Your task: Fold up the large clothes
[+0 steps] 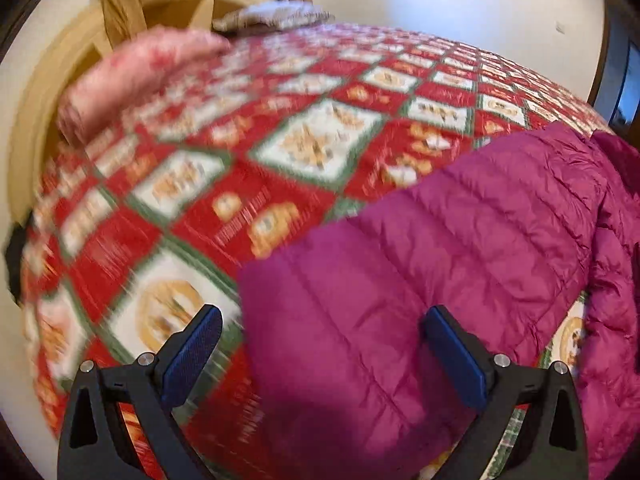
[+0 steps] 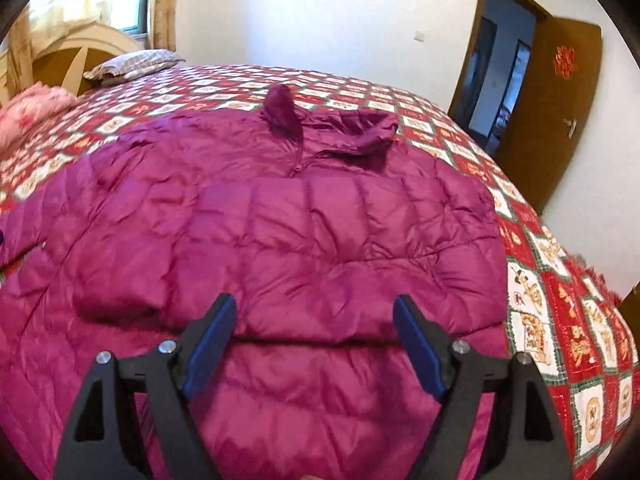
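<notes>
- Left gripper (image 1: 322, 344): jaws wide apart, empty, above the magenta quilted puffer jacket (image 1: 460, 240), its edge at 12 o'clock.
- Right gripper (image 2: 316, 338): jaws spread, empty, over the jacket on the red patchwork bedspread (image 2: 560, 320).

Each black claw (image 1: 320, 340) (image 2: 316, 332) has blue pads and silver screws.

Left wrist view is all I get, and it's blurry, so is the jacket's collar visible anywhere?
Observer: Yes. In the right wrist view the collar lies at the far end of the purple jacket.
Operator: Is the right claw holding it?
Observer: No. The right claw is open above the jacket, nothing pinched.
Operator: Anything beyond the bed?
Observer: A brown door stands open on the right.
</notes>
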`<control>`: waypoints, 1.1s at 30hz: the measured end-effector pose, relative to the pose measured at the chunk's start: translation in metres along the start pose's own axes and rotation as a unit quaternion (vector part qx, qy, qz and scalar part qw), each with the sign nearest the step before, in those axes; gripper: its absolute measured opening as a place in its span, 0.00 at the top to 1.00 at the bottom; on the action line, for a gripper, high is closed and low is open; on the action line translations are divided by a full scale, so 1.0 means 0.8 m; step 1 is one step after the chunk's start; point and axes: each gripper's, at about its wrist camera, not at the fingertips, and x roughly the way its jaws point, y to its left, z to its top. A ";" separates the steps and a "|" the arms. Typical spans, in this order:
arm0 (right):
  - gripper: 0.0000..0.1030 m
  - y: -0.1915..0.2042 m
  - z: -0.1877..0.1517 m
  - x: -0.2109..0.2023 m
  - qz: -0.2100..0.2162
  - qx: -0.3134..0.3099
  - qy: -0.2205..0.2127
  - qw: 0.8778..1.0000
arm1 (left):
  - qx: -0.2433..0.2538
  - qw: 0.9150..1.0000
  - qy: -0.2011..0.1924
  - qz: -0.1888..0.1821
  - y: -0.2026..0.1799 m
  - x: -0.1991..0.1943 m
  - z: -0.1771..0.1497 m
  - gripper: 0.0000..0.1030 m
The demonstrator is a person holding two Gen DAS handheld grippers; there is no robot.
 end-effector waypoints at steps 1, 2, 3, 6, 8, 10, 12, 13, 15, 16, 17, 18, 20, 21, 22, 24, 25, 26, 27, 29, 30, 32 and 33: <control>0.20 0.000 -0.002 -0.003 0.000 -0.002 -0.003 1.000 | -0.004 1.000 0.004 -0.022 -0.003 0.002 -0.004 0.05; 0.20 -0.001 -0.004 -0.007 0.000 -0.001 -0.006 1.000 | -0.004 0.999 0.002 -0.037 -0.007 0.000 -0.005 0.32; 0.20 -0.005 -0.003 -0.009 0.000 0.001 -0.009 1.000 | 0.004 0.999 -0.008 -0.037 -0.014 -0.005 -0.005 0.64; 0.20 -0.015 -0.006 -0.018 0.000 0.011 -0.017 1.000 | 0.020 0.998 -0.036 -0.048 -0.028 -0.033 0.008 0.79; 0.20 -0.023 -0.008 -0.022 -0.005 0.018 -0.021 1.000 | 0.016 0.997 -0.070 -0.030 -0.026 -0.058 0.022 0.80; 0.20 -0.033 -0.010 -0.024 -0.012 0.031 -0.024 0.999 | 0.007 0.994 -0.105 -0.020 -0.024 -0.086 0.039 0.81; 0.20 -0.044 -0.012 -0.026 -0.020 0.042 -0.027 0.999 | 0.009 0.990 -0.140 -0.016 -0.028 -0.115 0.054 0.81; 0.20 -0.049 -0.012 -0.026 -0.028 0.046 -0.027 0.998 | 0.023 0.987 -0.157 -0.020 -0.038 -0.130 0.062 0.81; 0.20 -0.058 -0.011 -0.023 -0.048 0.053 -0.021 0.997 | 0.044 0.982 -0.178 -0.033 -0.065 -0.150 0.071 0.81; 0.20 -0.064 -0.011 -0.022 -0.054 0.060 -0.017 0.997 | 0.059 0.979 -0.190 -0.051 -0.087 -0.166 0.072 0.81; 0.20 -0.070 -0.011 -0.022 -0.058 0.064 -0.018 0.996 | 0.070 0.976 -0.198 -0.063 -0.102 -0.175 0.075 0.81; 0.20 -0.076 -0.011 -0.022 -0.064 0.071 -0.017 0.995 | 0.085 0.971 -0.210 -0.081 -0.126 -0.190 0.074 0.81; 0.20 -0.087 -0.013 -0.023 -0.069 0.079 -0.015 0.994 | 0.109 0.962 -0.227 -0.107 -0.164 -0.212 0.073 0.81; 0.20 -0.091 -0.014 -0.024 -0.070 0.080 -0.015 0.994 | 0.125 0.957 -0.234 -0.119 -0.186 -0.222 0.071 0.81; 0.20 -0.095 -0.015 -0.025 -0.073 0.080 -0.014 0.994 | 0.141 0.952 -0.240 -0.129 -0.208 -0.232 0.068 0.81; 0.20 -0.102 -0.019 -0.026 -0.074 0.084 -0.013 0.994 | 0.167 0.944 -0.246 -0.144 -0.248 -0.243 0.062 0.81; 0.20 -0.105 -0.021 -0.027 -0.073 0.088 -0.013 0.993 | 0.181 0.940 -0.247 -0.148 -0.272 -0.244 0.057 0.81; 0.20 -0.109 -0.023 -0.027 -0.073 0.091 -0.013 0.993 | 0.192 0.938 -0.247 -0.149 -0.290 -0.243 0.052 0.81; 0.20 -0.113 -0.025 -0.028 -0.072 0.096 -0.013 0.993 | 0.200 0.936 -0.246 -0.151 -0.303 -0.241 0.048 0.81; 0.20 -0.120 -0.029 -0.028 -0.070 0.104 -0.012 0.992 | 0.216 0.934 -0.235 -0.163 -0.339 -0.233 0.036 0.81; 0.20 -0.122 -0.031 -0.028 -0.070 0.105 -0.011 0.992 | 0.228 0.931 -0.231 -0.168 -0.358 -0.230 0.027 0.81; 0.20 -0.125 -0.034 -0.026 -0.072 0.105 -0.007 0.992 | 0.241 0.928 -0.225 -0.173 -0.386 -0.226 0.011 0.78; 0.20 -0.127 -0.036 -0.025 -0.070 0.107 -0.004 0.992 | 0.245 0.927 -0.221 -0.180 -0.397 -0.224 0.003 0.74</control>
